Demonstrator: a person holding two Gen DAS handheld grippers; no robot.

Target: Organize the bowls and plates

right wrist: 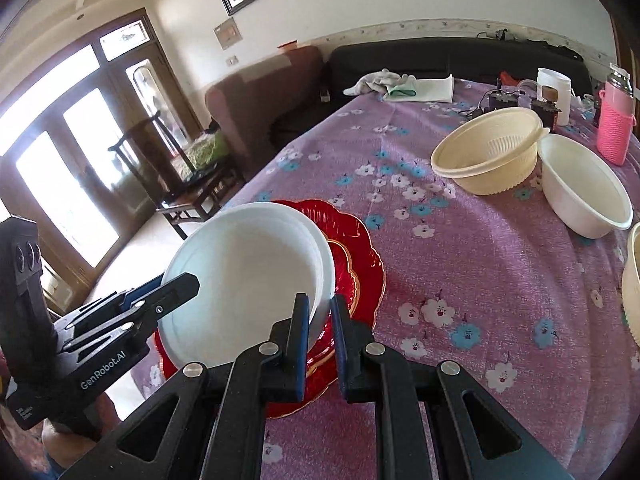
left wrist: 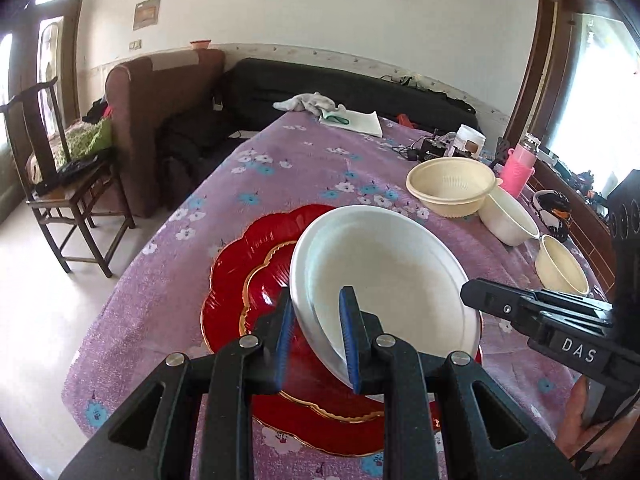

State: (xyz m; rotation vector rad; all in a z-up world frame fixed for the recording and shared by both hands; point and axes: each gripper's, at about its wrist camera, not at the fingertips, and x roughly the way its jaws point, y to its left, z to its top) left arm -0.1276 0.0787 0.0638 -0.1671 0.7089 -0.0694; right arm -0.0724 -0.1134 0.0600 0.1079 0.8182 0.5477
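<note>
Two stacked white plates (left wrist: 392, 276) (right wrist: 240, 280) hang tilted over a big red scalloped plate (left wrist: 240, 256) (right wrist: 352, 232), which carries a smaller gold-rimmed red plate (left wrist: 268, 280). My left gripper (left wrist: 316, 300) is shut on the white plates' near-left rim; the right wrist view has it at the left (right wrist: 188, 280). On the opposite rim my right gripper (right wrist: 320, 304) is shut too, entering the left wrist view from the right (left wrist: 470, 292). Farther right stand a cream ribbed bowl (left wrist: 452, 188) (right wrist: 488, 152), a white bowl (left wrist: 506, 216) (right wrist: 584, 188) and another cream bowl (left wrist: 560, 266) (right wrist: 632, 280).
The table wears a purple flowered cloth (left wrist: 300, 168). At its far end lie a rag and a folded white cloth (left wrist: 352, 118), a white jar (left wrist: 470, 140), a pink bottle (left wrist: 518, 164) and a cabled black device. A wooden chair (left wrist: 60, 168) and sofas stand left.
</note>
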